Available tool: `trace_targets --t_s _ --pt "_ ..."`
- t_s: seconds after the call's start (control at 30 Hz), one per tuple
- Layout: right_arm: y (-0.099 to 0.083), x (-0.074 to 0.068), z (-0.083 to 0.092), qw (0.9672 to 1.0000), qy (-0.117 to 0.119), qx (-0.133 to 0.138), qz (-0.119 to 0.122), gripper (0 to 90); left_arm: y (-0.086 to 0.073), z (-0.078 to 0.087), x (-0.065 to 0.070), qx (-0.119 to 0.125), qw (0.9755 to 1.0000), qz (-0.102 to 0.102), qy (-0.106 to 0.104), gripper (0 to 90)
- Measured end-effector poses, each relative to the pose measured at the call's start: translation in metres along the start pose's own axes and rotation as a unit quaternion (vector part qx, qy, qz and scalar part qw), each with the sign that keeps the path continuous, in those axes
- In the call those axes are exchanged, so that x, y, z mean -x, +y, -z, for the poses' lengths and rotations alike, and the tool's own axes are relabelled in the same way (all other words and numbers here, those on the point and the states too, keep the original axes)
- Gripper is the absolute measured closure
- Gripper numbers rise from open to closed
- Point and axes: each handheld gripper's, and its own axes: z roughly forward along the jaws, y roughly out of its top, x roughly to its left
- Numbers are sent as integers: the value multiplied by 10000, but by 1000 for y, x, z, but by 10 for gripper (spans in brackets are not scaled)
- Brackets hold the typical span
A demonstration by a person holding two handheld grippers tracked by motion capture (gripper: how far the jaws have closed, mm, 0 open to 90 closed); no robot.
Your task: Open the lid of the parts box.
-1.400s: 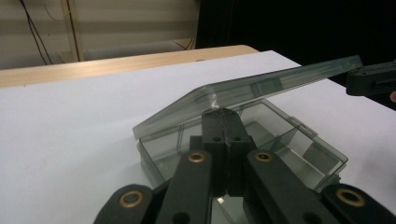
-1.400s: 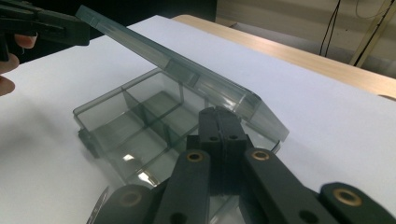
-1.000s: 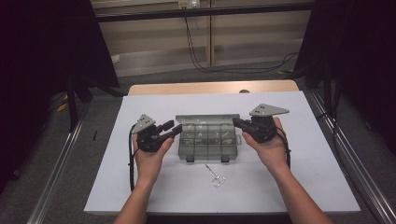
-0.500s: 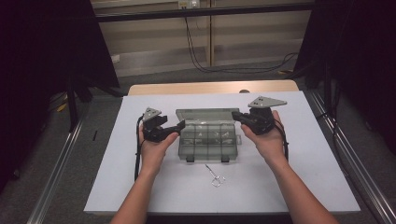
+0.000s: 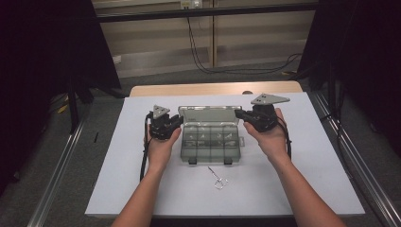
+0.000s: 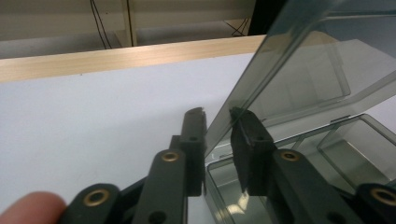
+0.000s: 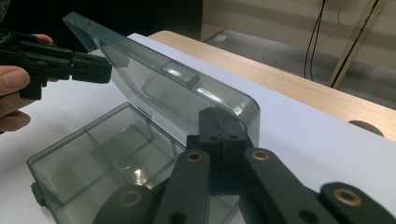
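Since one second ago, the lid (image 5: 208,115) of the smoky plastic box (image 5: 210,142) has come up from flat to standing open, and my left gripper (image 5: 176,121) has moved from the near left part of the box up to the lid's left edge. Its jaws have just been closing, and in the left gripper view the lid's thin edge (image 6: 243,88) runs between the two pads (image 6: 247,135); the gap is narrow now, but a little space remains on one side, so I cannot tell if they press on it already.

My right gripper (image 5: 239,114) is at the lid's right corner. In the right gripper view its jaws are together in front of the rounded corner of the lid (image 7: 187,93), and it looks pinched between them. From that view I also see the left gripper (image 7: 100,67) at the far edge of the lid.

The box sits in the middle of the white sheet (image 5: 307,179), with its base divided into compartments; small pieces lie in some of them, too small to name. Two black latches (image 5: 210,161) are on the near side of the base.

Near the front of the box, a small metal wire piece (image 5: 217,178) lies on the sheet, apart from the box. The sheet covers a wooden table (image 5: 198,89), whose far edge shows behind it.
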Motion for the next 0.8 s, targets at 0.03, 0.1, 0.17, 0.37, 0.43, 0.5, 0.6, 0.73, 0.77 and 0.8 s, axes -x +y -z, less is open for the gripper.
trace_targets --t_s 0.03,0.1,0.17,0.37,0.43,0.5,0.6,0.73,0.77,0.8 --pt "0 0 0 10000 -1 17 40 900 0 0 1 -20 10000 -27 41 799" --pt "1 0 0 10000 -40 25 76 900 1 0 0 3 10000 54 5 810" --pt "1 0 1 10000 56 28 61 900 2 -3 -3 20 9997 221 -105 831" --pt "7 -2 15 9988 410 228 106 693 3 -7 -6 77 9993 350 -111 832" --pt "7 -2 18 9991 285 298 116 504 3 -7 -6 68 9991 400 -125 830" --pt "6 -1 19 9992 152 371 18 219 4 -7 -6 65 9992 376 -128 831" --pt "5 -2 19 9985 -372 400 18 0 4 -7 -8 31 9992 384 -134 827" --pt "-2 0 13 9967 -740 322 -101 90 4 -8 -9 48 9988 450 -184 815" --pt "-5 0 10 9958 -851 294 -154 120 5 -8 -9 46 9989 435 -176 813" --pt "-9 2 8 9953 -904 283 -217 168 5 -8 -9 43 9989 439 -182 814"
